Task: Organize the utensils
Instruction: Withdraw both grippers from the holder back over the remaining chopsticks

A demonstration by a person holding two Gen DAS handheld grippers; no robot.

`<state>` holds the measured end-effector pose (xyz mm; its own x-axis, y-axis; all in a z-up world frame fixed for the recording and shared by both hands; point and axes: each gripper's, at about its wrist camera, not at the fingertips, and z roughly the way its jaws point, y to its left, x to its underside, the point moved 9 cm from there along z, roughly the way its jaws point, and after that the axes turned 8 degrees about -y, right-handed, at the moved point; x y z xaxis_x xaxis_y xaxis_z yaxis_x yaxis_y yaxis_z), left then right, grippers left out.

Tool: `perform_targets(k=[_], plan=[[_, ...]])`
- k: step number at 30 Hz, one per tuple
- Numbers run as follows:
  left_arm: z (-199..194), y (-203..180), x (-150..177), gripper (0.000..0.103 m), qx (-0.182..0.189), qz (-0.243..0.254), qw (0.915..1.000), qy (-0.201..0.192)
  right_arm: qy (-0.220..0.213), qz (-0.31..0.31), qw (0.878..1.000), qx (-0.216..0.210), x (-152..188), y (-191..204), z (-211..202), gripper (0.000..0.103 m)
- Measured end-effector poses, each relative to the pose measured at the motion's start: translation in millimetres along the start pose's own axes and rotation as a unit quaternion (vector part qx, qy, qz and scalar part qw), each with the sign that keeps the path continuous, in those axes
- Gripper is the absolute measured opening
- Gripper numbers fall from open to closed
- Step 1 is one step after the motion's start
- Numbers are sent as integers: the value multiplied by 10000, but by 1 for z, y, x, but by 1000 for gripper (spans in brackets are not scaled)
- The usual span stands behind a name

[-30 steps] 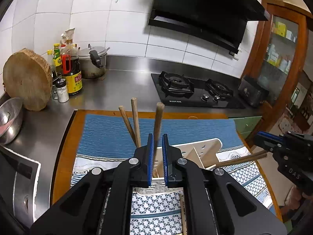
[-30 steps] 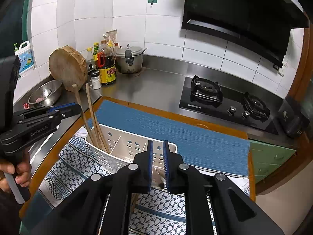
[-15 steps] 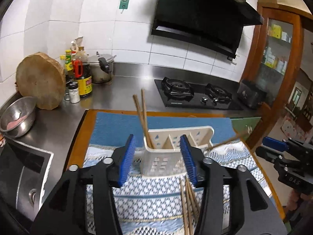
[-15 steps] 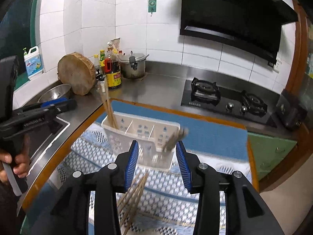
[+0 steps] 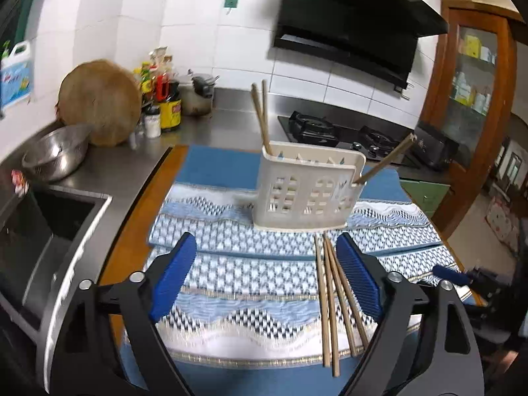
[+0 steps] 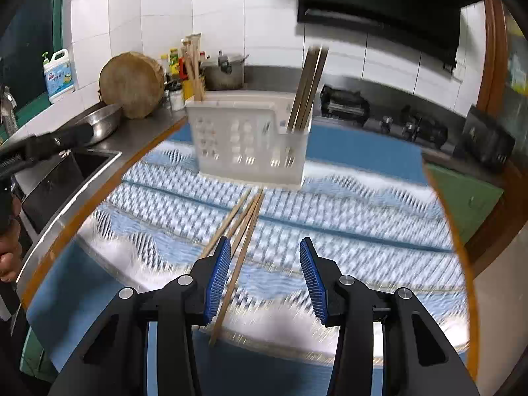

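light: even, indoor | glare: steel counter | blur: right wrist view smeared | edges: fisheye-bent, dark corners

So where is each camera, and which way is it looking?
Left wrist: rides on the left claw, looking forward and down at the white caddy and loose chopsticks; its jaws are opening, empty.
Right wrist: rides on the right claw, facing the same way; a hand shows at the left edge.
Both share the caddy, chopsticks, patterned cloth and stove.
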<state>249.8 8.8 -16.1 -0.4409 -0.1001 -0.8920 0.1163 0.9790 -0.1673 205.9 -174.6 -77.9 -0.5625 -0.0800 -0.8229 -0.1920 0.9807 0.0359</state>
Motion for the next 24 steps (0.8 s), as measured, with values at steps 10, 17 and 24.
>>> perform_targets(k=[10,17,24], plan=[[-11,18,44,87,-263,-213,9994,35,465,418,9976,-314,56,26,28,29],[-9,31,57,87,-410,-263,9988,95,634,467,9965,-280,63,31,48,19],[-6,38,68,87,-441,-299,9984,181,753,477,9957,-237,66,31,62,17]])
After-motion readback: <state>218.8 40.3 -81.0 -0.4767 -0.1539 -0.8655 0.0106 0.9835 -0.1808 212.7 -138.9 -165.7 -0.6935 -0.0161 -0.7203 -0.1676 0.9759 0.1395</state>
